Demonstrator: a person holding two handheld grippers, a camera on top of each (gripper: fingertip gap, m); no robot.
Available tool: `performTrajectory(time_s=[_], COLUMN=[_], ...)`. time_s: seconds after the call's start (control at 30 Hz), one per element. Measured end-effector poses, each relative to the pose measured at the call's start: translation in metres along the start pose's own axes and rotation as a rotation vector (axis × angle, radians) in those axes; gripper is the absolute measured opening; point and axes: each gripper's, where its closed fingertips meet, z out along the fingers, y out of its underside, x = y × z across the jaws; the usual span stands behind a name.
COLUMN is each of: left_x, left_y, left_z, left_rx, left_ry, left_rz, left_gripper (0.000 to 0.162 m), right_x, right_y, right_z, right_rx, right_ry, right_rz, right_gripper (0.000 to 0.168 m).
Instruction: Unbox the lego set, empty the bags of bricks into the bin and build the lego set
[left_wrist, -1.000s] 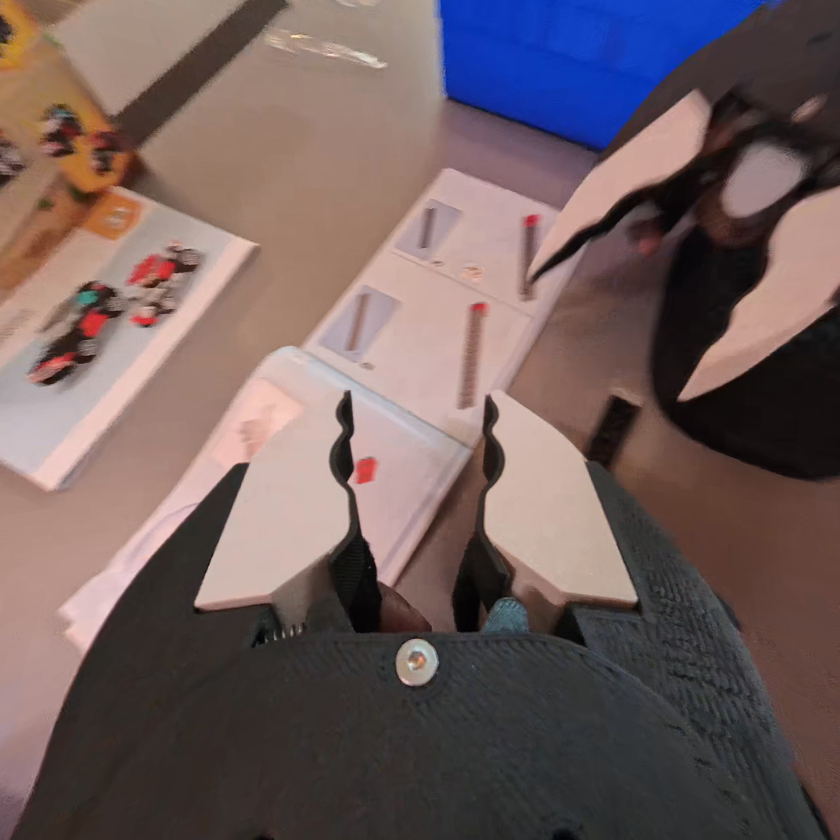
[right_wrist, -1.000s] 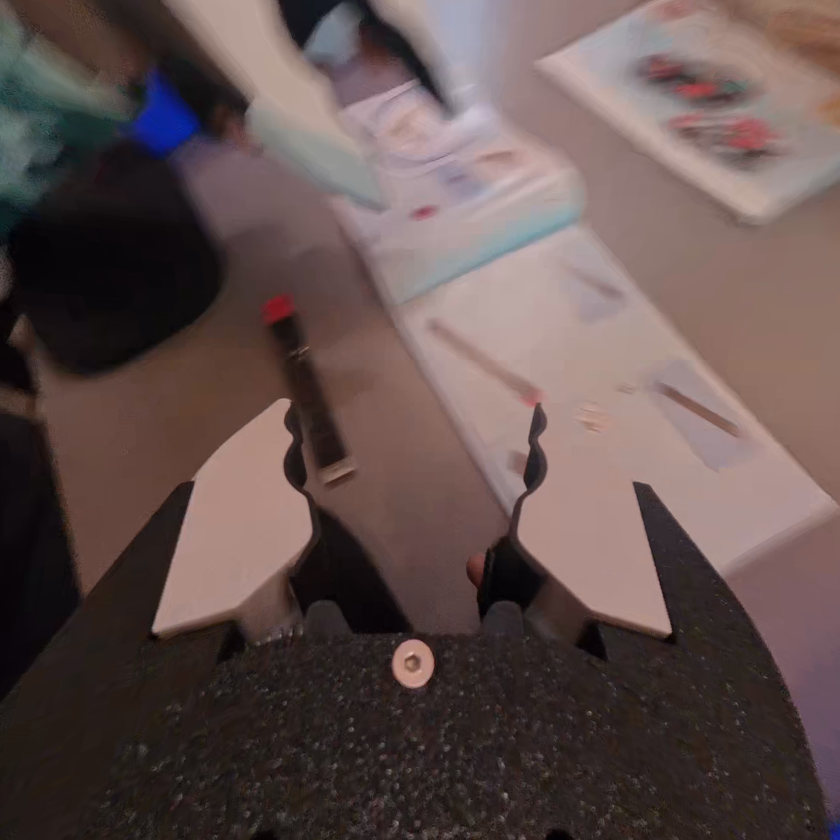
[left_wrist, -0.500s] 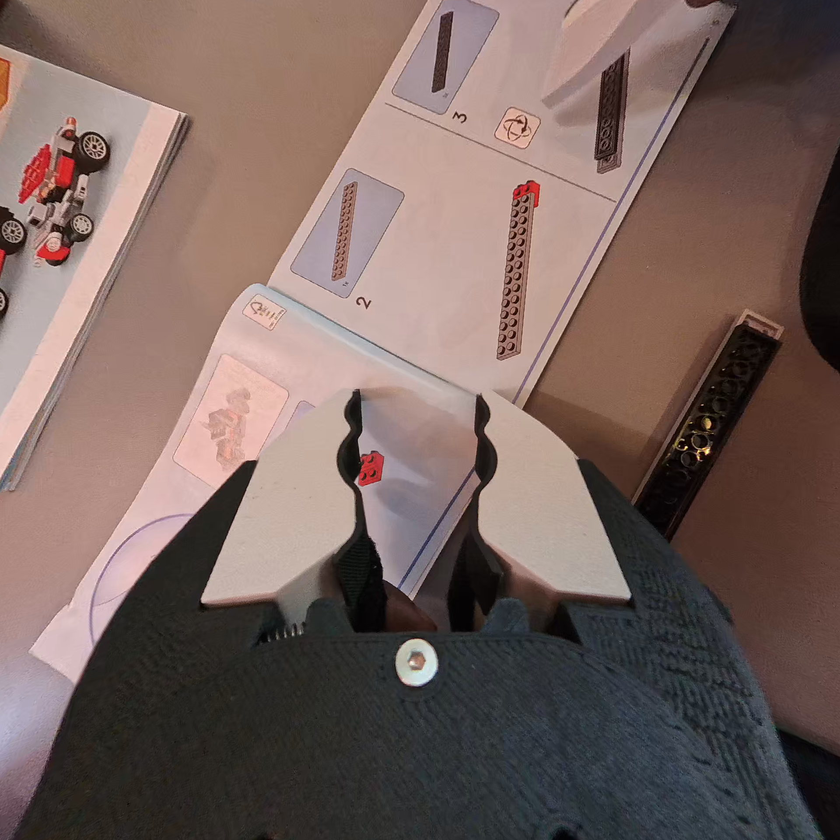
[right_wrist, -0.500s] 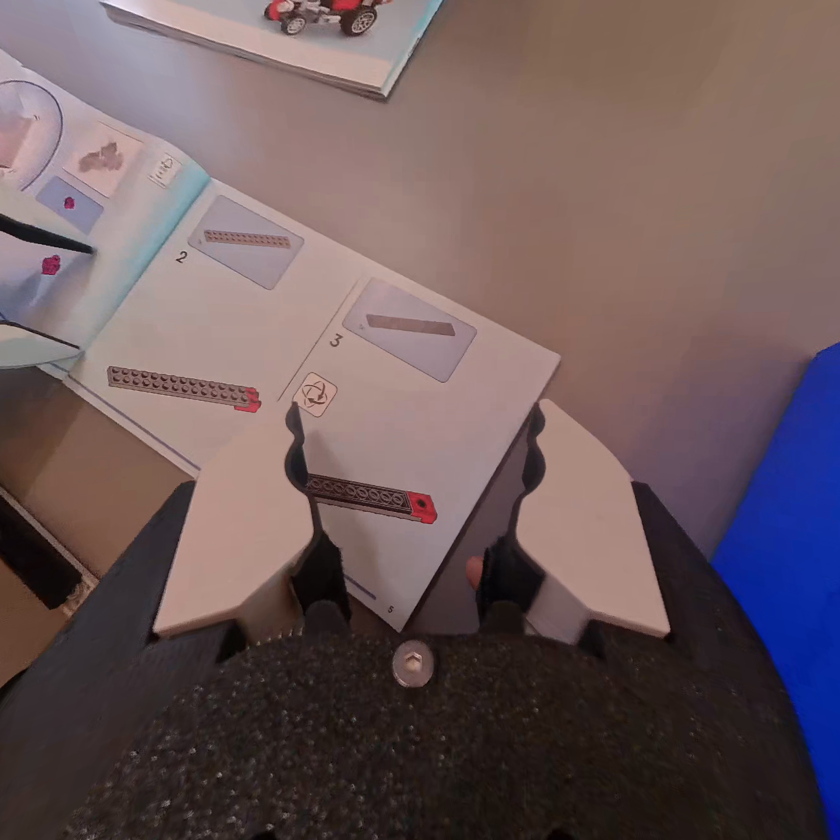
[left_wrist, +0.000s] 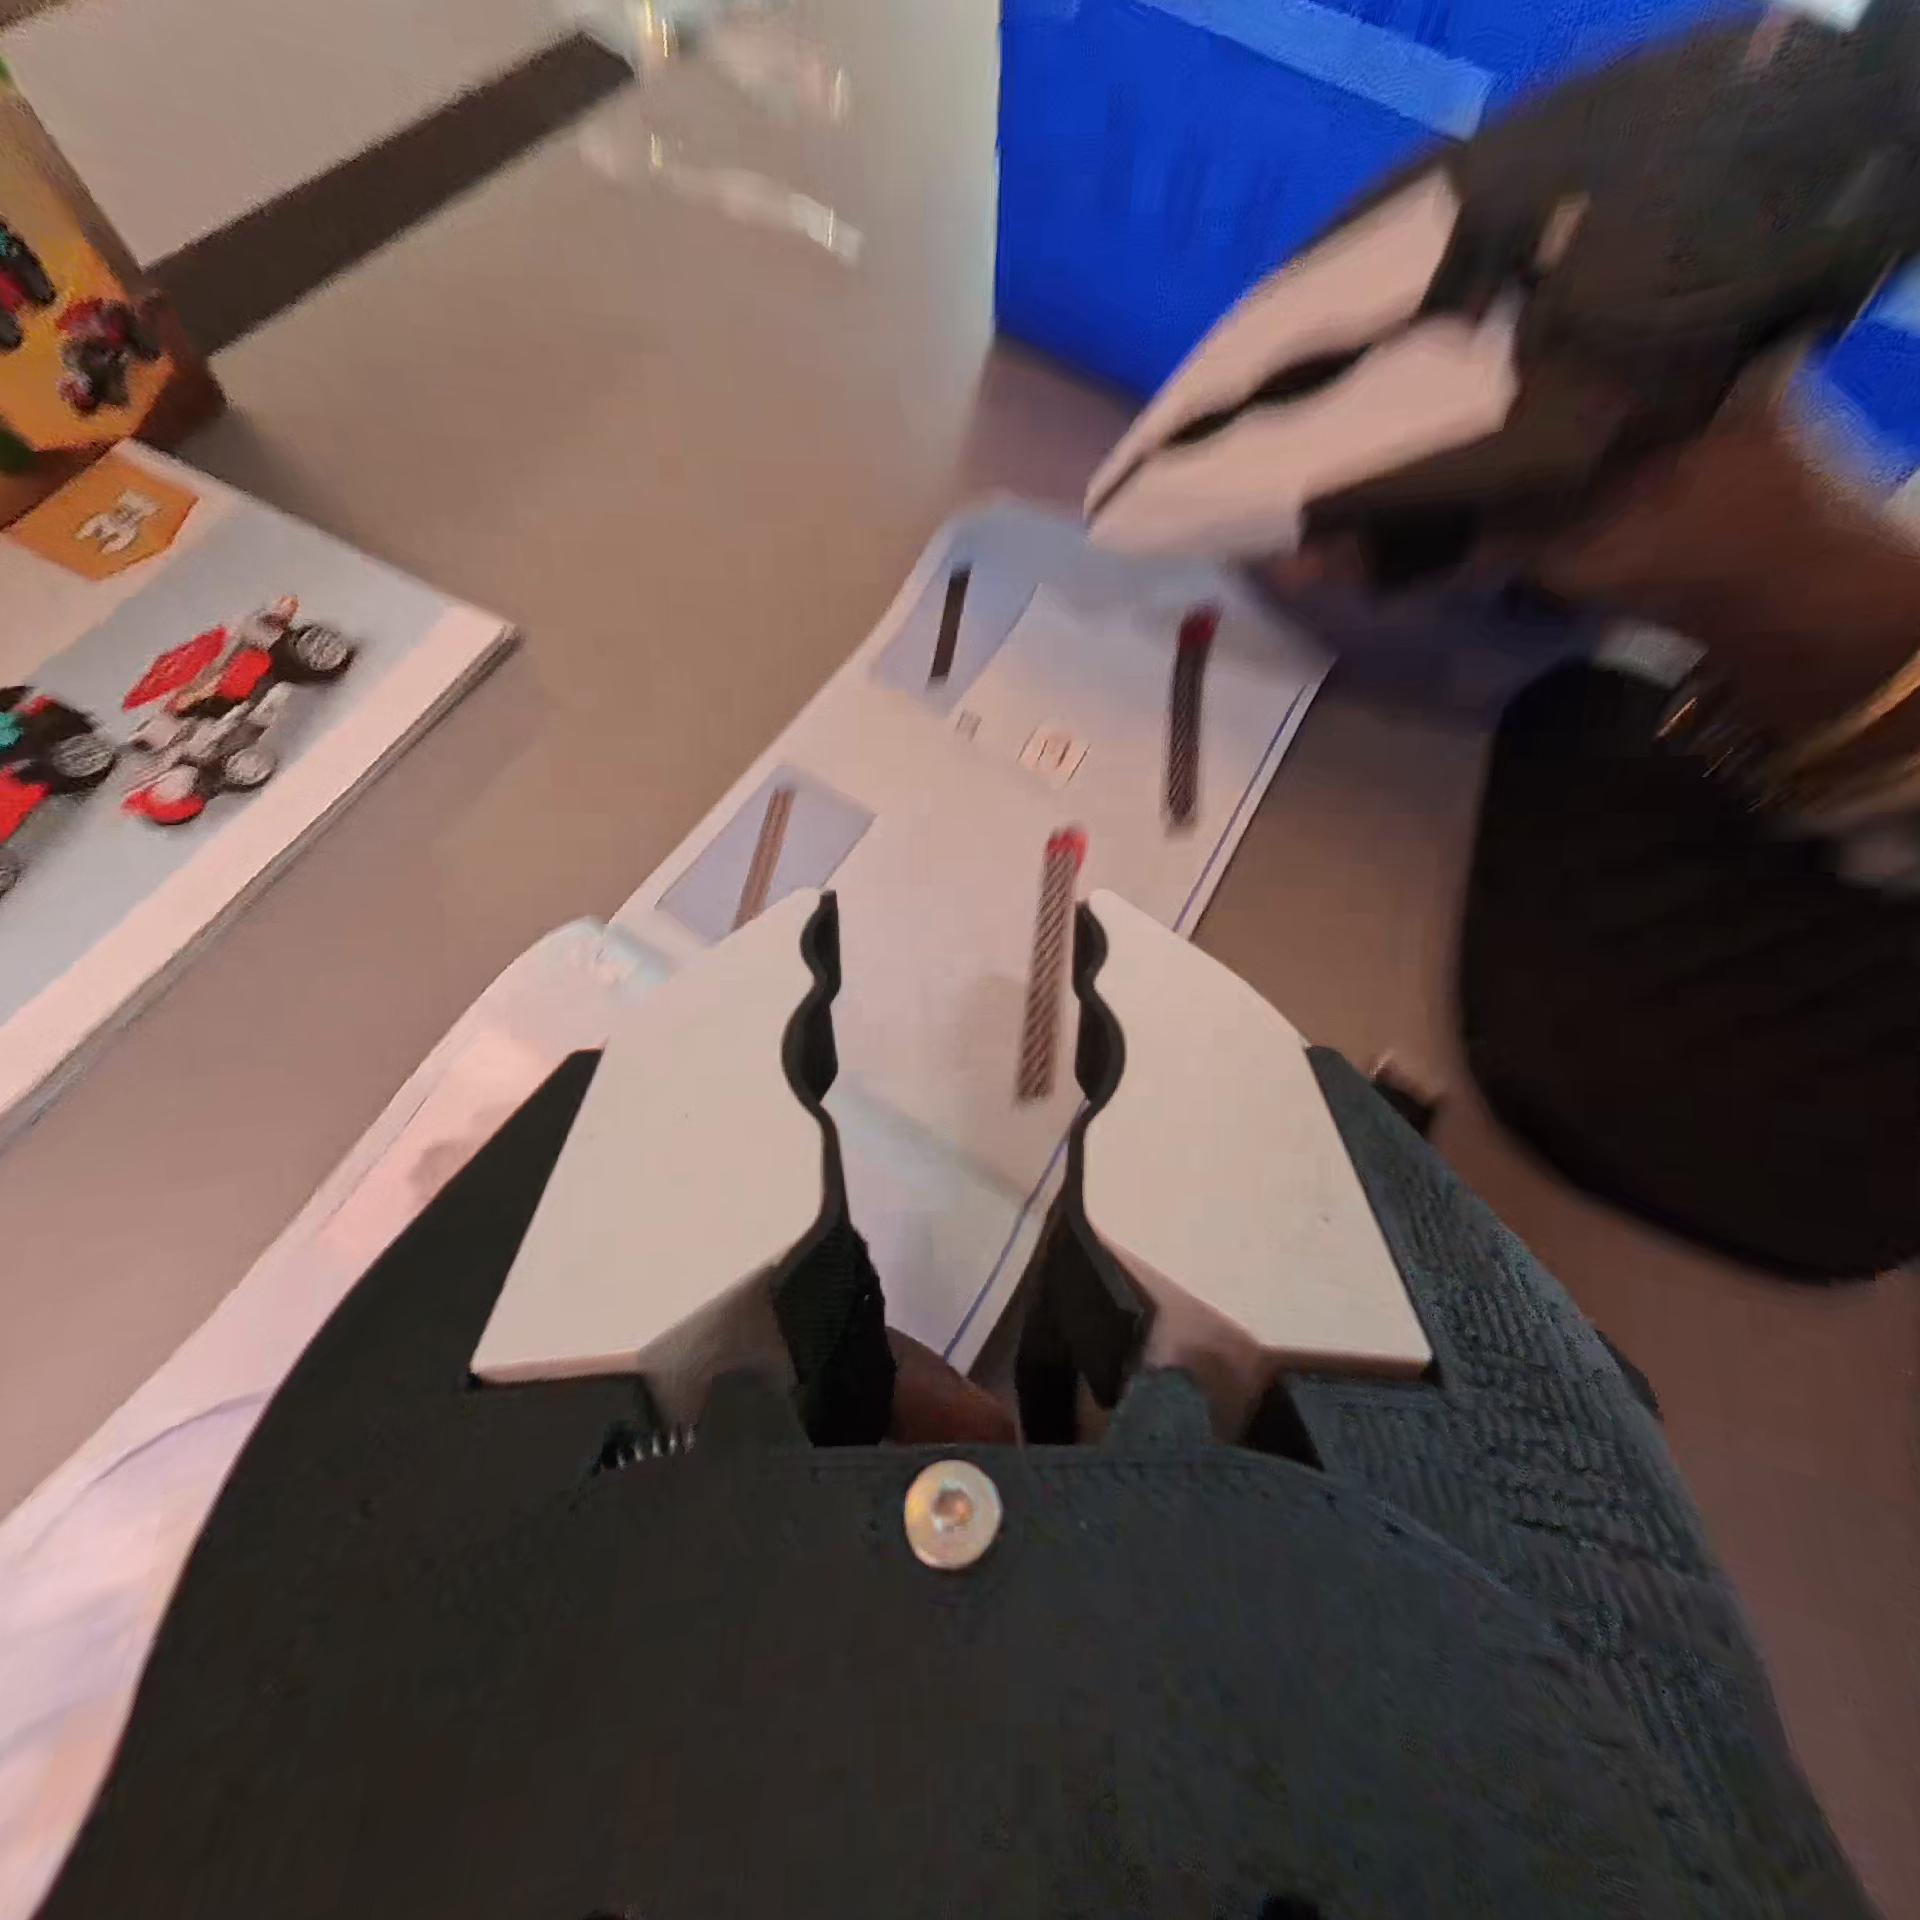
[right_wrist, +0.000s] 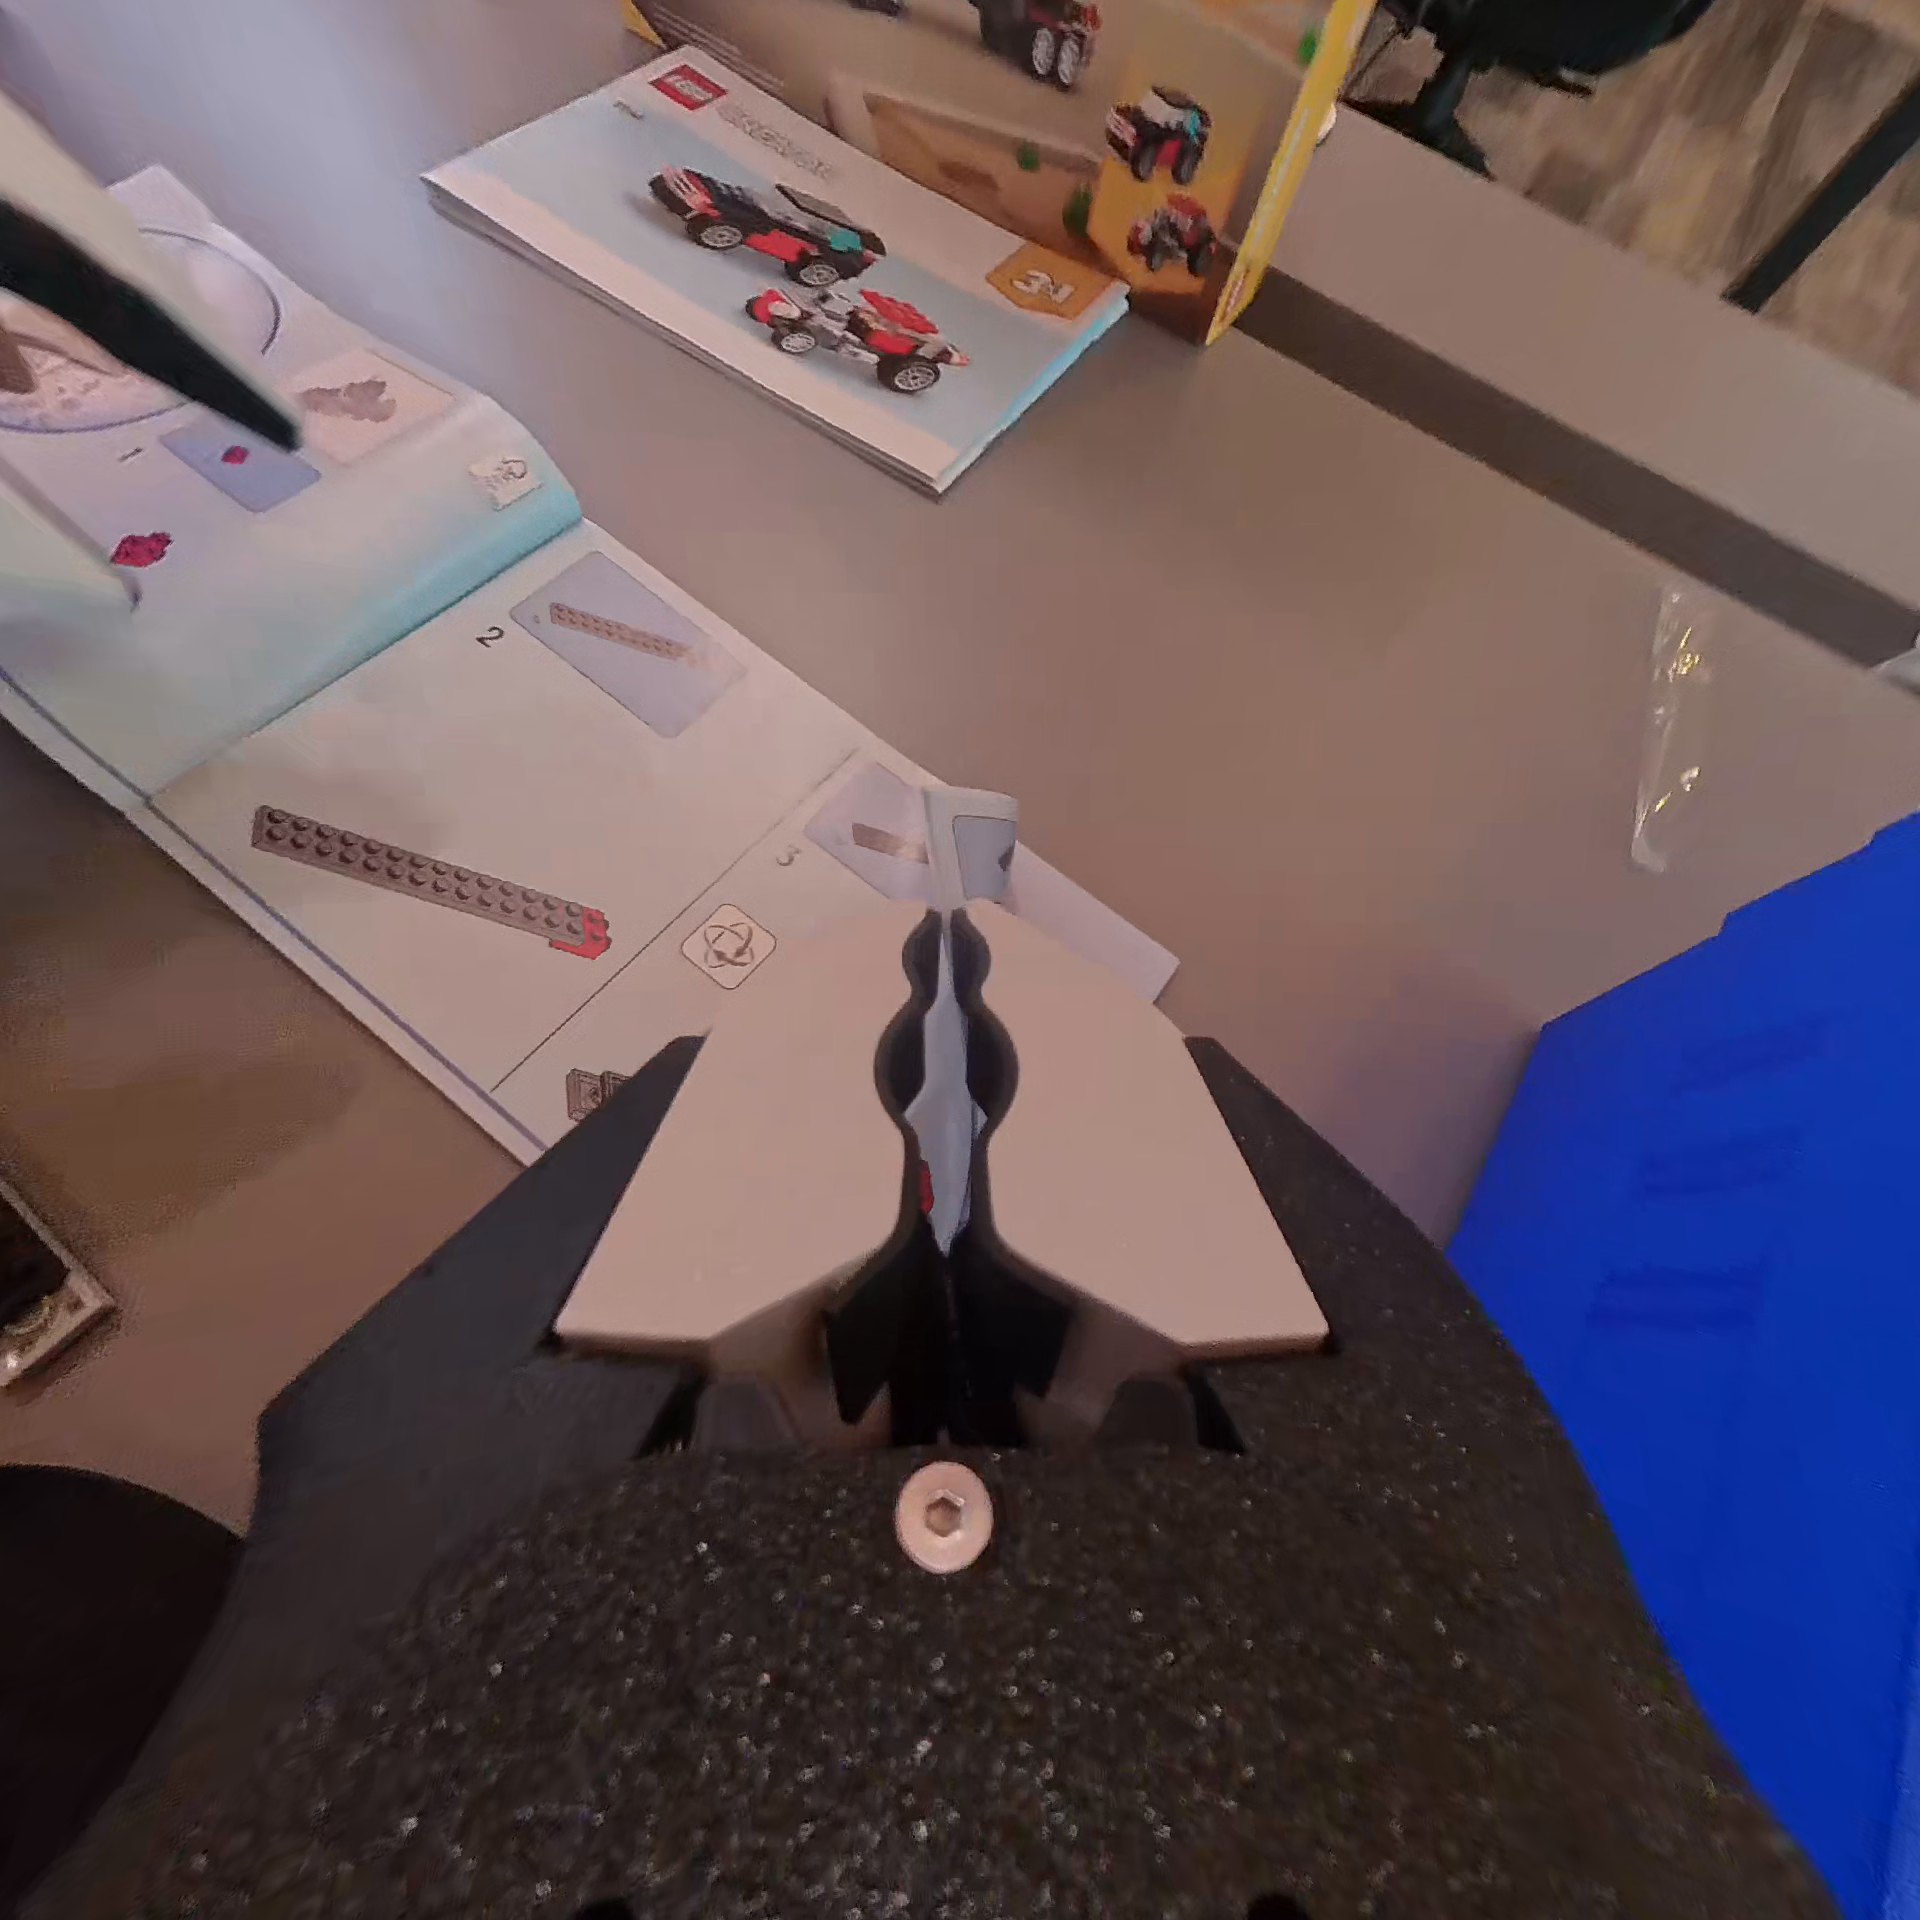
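The open instruction booklet (right_wrist: 447, 748) lies flat on the grey table. My right gripper (right_wrist: 945, 920) is shut on the right-hand page's far corner (right_wrist: 977, 842), which curls up between the jaws. It also shows in the left wrist view (left_wrist: 1226, 468), pinching that corner. My left gripper (left_wrist: 954, 935) is open and empty, held above the booklet (left_wrist: 935, 831) near its fold; its fingers (right_wrist: 114, 312) show at the upper left of the right wrist view. A long black brick (right_wrist: 42, 1299) lies on the table beside the booklet.
A blue bin (right_wrist: 1714, 1247) stands right of the booklet and also shows in the left wrist view (left_wrist: 1195, 187). A closed booklet (right_wrist: 790, 260) and the lego box (right_wrist: 1195, 135) lie farther off. A clear plastic bag (right_wrist: 1673, 727) lies by the bin.
My right gripper has shut on the page corner and lifted it. My left gripper has tilted up and shifted forward over the booklet, staying open.
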Motion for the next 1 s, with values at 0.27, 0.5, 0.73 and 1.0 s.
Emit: performTrajectory(time_s=[0.27,0.5,0.73,1.0], left_x=[0.018,0.005,0.005,0.007], left_y=[-0.054,-0.049,-0.048,-0.048], left_z=[0.049,0.084,0.088,0.092], left_rx=[0.254,0.229,0.230,0.229], left_ry=[0.411,0.470,0.517,0.566], left_rz=[-0.731,-0.992,-1.063,-1.109], left_gripper=[0.026,0.019,0.012,0.011], right_x=[-0.010,-0.018,-0.021,-0.021], right_y=[-0.008,-0.016,-0.016,-0.016], right_z=[-0.007,-0.013,-0.012,-0.013], right_rx=[0.055,0.095,0.103,0.103], right_ry=[0.035,0.065,0.045,0.045], right_rz=[-0.153,-0.251,-0.241,-0.246], right_gripper=[0.001,0.000,0.000,0.000])
